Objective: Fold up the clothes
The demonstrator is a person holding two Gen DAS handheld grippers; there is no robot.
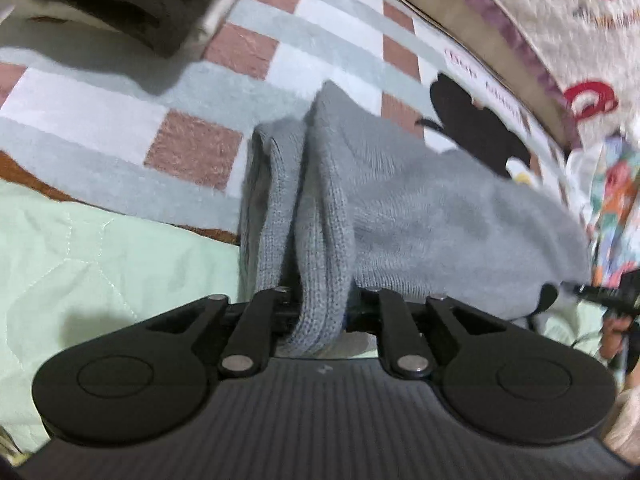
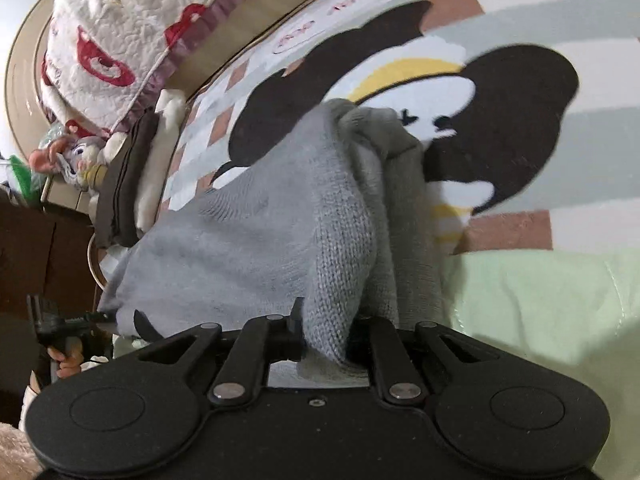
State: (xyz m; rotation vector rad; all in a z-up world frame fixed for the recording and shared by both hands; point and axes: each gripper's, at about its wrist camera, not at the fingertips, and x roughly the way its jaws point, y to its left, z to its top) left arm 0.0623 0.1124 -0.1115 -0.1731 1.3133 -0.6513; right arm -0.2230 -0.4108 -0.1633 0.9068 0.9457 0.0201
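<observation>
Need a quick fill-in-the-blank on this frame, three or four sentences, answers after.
1. The garment pinched in both tongs is a knitted sweater of the colour ____.
2. The left tongs are shut on a bunched ____ of that sweater.
3. Under the sweater lies a checked blanket printed with a black-eared cartoon ____.
4. In front of the blanket lies a quilted cover that is pale ____.

Missing words: grey; fold; mouse; green

— Grey knit sweater (image 1: 420, 216), pale green quilted sheet (image 1: 100, 248).
— Blanket (image 2: 560, 152) checked in white, grey-green and brownish pink, with black, white and yellow cartoon figure. Cream pillow (image 2: 120, 40), red prints, purple trim.
</observation>
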